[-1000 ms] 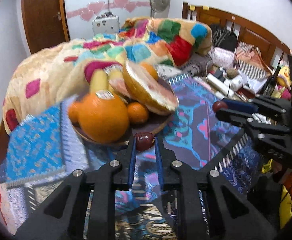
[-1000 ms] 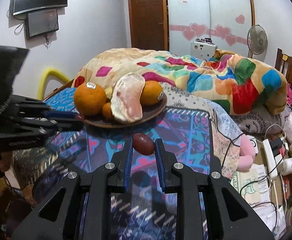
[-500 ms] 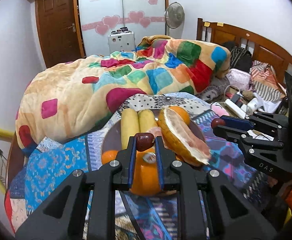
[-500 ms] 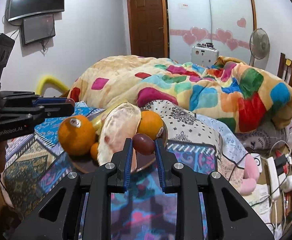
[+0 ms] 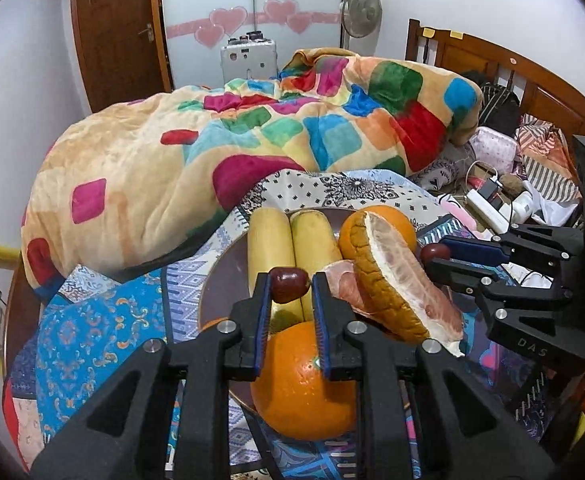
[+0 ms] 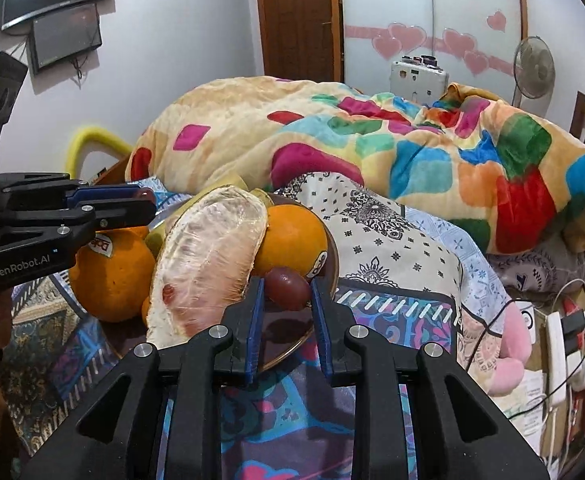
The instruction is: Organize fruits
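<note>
A brown plate (image 5: 222, 276) on the patterned bed cover holds two bananas (image 5: 288, 236), a large orange (image 5: 300, 392), a second orange (image 6: 292, 240) and a pomelo wedge (image 5: 396, 280). My left gripper (image 5: 291, 286) is shut on a small dark red fruit (image 5: 290, 283), held above the bananas and the large orange. My right gripper (image 6: 287, 292) is shut on another dark red fruit (image 6: 287, 289), held over the plate's (image 6: 288, 350) near rim beside the second orange. Each gripper shows in the other's view, the right one (image 5: 436, 254) and the left one (image 6: 148, 200).
A multicoloured blanket (image 5: 252, 136) is heaped behind the plate. Clutter, chargers and cables (image 5: 496, 204) lie at the right by the wooden headboard (image 5: 492, 60). A door, wardrobe, fan (image 6: 532, 68) and wall screens (image 6: 60, 4) stand behind. A yellow padded rail (image 6: 82, 144) is at the left.
Both grippers have moved in over the plate, each still holding its dark red fruit. The fruits on the plate now sit closer under the fingers.
</note>
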The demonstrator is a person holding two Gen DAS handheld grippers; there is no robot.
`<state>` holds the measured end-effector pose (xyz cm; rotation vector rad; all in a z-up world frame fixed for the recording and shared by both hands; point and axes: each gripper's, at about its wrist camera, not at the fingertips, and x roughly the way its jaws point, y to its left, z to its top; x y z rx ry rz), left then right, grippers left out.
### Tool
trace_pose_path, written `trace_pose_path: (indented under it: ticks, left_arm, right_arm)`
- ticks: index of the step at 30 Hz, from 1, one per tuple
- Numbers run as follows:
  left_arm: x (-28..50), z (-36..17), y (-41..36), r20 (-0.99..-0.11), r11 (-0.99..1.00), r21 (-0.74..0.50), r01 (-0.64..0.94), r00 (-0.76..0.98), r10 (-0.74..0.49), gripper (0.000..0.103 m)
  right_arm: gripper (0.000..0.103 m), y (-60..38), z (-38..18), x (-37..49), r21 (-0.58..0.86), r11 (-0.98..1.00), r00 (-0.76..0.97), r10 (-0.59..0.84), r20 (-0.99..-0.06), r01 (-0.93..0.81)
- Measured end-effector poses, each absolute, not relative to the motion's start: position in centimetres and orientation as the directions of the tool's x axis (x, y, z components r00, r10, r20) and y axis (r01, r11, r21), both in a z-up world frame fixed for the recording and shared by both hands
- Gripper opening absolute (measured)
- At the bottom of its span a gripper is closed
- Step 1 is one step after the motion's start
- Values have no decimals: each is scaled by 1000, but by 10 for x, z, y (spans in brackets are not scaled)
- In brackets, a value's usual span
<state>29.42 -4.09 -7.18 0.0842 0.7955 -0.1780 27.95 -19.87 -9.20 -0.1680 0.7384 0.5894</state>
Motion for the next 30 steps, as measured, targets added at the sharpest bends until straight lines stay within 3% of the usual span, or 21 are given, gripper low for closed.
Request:
trace_pose_path:
  ticks: [3,9,17,23,30]
  left_arm:
    - [293,-71,-43,-709,982,13,186,695,-122,39]
    - [280,-55,-40,-681,984,9,176,722,-123,39]
    - [212,-3,-32,-586,986,-2,167,799,-136,39]
    - [131,44,-33,-450,988,-6,155,882,-141,42]
    - [31,79,-39,-271,992,7,126,955,-119,63]
  right_arm:
    - [31,-198,-90,277,31,834,609,427,-668,-551]
    - [32,-205,-74,269,52,838,626,445,-641,-543]
    - [32,-220,-12,207,45,855,721,463,-515,-517]
    - [34,-228,39,135,37,862,793,481,-374,-505]
    - [47,-231,71,55,45,865,842,498,-208,-500]
